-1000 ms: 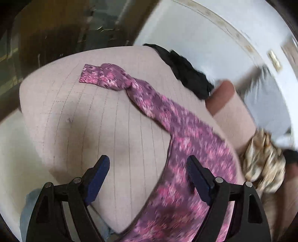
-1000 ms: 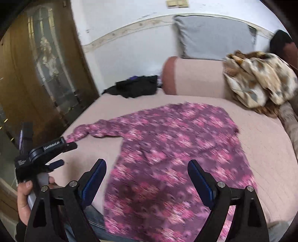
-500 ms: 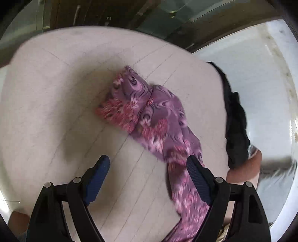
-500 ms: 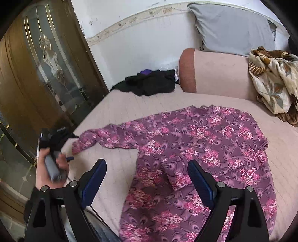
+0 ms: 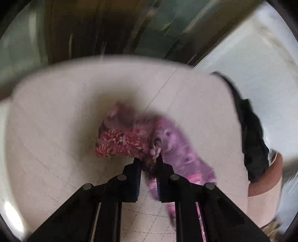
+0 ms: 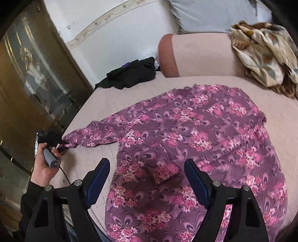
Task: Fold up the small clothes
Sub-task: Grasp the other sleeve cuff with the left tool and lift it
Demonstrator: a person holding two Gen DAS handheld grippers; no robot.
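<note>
A purple shirt with pink flowers [image 6: 195,139] lies spread on the pink bed [image 6: 279,115]. Its left sleeve [image 5: 126,139] reaches toward the bed's left edge. My left gripper [image 5: 148,158] is closing on the sleeve's cuff, with a bunch of fabric pinched between its pads. The right wrist view shows the same grip at the sleeve end [image 6: 74,139], with a hand [image 6: 44,165] on the handle. My right gripper [image 6: 146,163] hovers over the shirt's lower front; its jaws stand wide, closing slightly, with nothing between the pads.
A black garment [image 6: 132,74] lies at the bed's far left corner by the wall. A pink bolster [image 6: 201,55] and a grey pillow [image 6: 214,14] are at the back. A beige patterned cloth [image 6: 264,55] is heaped at the back right. A glazed wooden door [image 6: 37,78] stands left.
My left gripper moved along the sleeve to its cuff and shut on it. The right gripper came lower and closer over the shirt's front.
</note>
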